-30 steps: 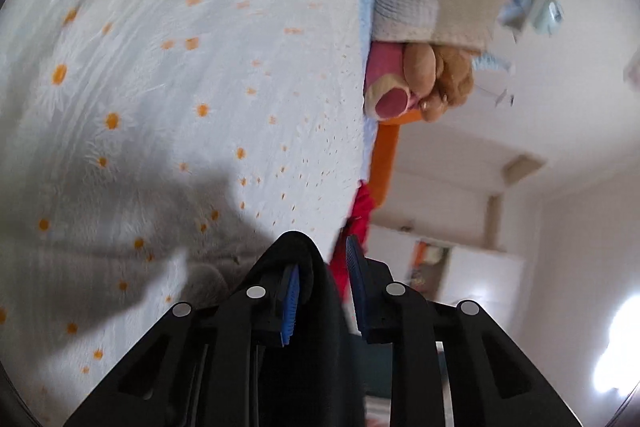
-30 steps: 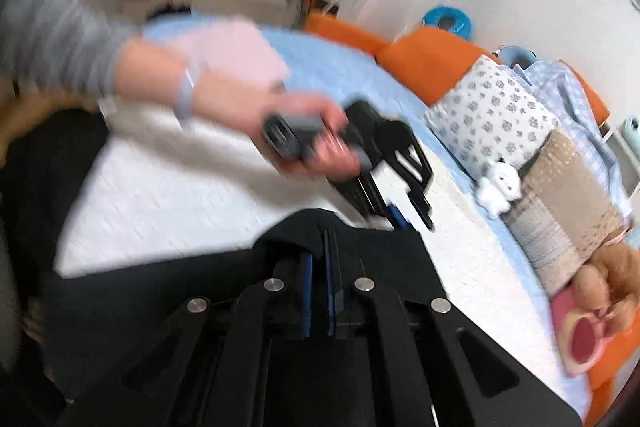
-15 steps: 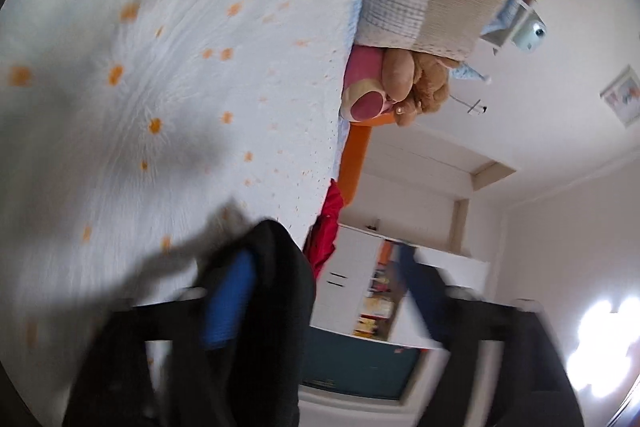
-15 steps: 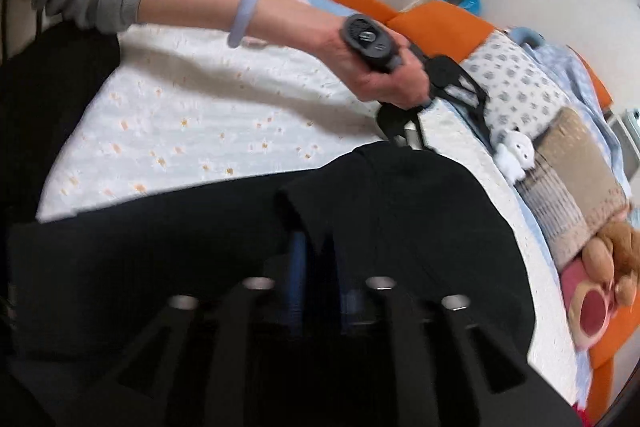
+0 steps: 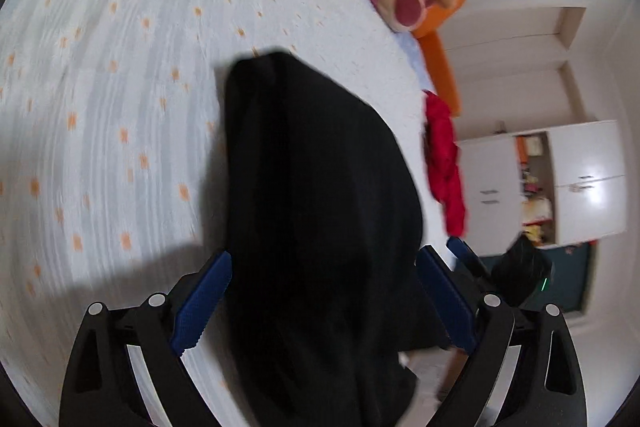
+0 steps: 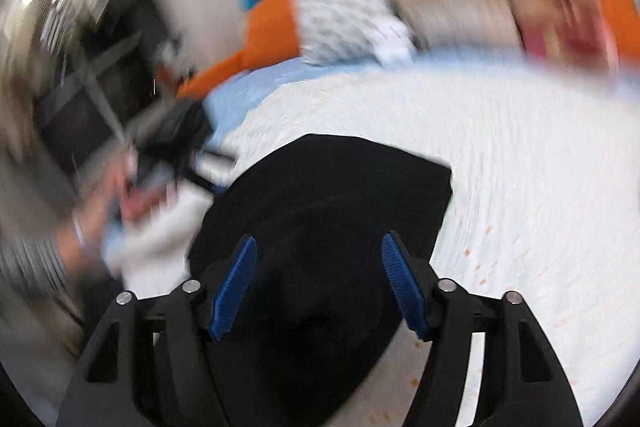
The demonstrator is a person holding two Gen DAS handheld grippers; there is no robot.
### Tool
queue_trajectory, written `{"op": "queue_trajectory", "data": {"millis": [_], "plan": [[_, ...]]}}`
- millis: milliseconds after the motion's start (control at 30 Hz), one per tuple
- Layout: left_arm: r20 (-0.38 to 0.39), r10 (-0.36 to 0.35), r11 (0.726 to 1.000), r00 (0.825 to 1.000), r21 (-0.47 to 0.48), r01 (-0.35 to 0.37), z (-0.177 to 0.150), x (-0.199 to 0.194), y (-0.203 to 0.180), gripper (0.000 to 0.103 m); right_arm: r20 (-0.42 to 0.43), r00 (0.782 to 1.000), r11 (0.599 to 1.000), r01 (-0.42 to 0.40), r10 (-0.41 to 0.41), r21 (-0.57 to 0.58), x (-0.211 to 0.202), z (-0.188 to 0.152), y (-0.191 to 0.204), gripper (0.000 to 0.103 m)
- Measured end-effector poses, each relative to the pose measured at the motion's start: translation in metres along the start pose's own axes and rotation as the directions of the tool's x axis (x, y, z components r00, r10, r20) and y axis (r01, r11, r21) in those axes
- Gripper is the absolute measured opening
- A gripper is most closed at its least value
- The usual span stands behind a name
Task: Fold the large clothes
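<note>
Below both grippers, black garment [image 5: 320, 207]; lower end cut off

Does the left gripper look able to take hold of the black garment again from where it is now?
Probably yes: the left gripper is open, the black garment lies between its blue pads, and nothing blocks it.
</note>
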State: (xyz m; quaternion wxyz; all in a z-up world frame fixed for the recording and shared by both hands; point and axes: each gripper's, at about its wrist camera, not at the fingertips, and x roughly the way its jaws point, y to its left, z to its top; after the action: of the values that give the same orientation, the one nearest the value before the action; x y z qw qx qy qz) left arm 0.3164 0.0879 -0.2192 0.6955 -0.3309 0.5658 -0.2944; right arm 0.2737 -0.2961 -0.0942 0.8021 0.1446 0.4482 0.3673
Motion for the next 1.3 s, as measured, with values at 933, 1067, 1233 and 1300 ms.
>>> {"op": "queue_trajectory", "data": {"millis": [933,1067,1233,1300], "plan": [[0.164,-0.071,0.996,0.984,-0.043,0.079,0.088,0.018,0.022,0.063,0.082,0.996,0.96,-0.052,0.031,0.277,0.059,0.084,-0.085,0.031],[0.197,0.175,0.977,0.965,0.086,-0.195,0.073,-0.008,-0.019,0.09,0.093,0.991,0.995,0.095,-0.094,-0.011,0.011,0.043,-0.022,0.042],[0.227,0.17,0.923,0.959,0.304,-0.235,0.013,-0.022,-0.089,0.09,0.071,0.97,0.959,0.242,-0.233,-0.149,-0.008,-0.014,0.032,0.042],[0.182,0.122,0.901,0.976,0.392,-0.185,-0.019,-0.01,-0.115,0.088,0.051,0.967,0.956,0.255,-0.25,-0.146,-0.005,-0.032,0.04,0.041]]}}
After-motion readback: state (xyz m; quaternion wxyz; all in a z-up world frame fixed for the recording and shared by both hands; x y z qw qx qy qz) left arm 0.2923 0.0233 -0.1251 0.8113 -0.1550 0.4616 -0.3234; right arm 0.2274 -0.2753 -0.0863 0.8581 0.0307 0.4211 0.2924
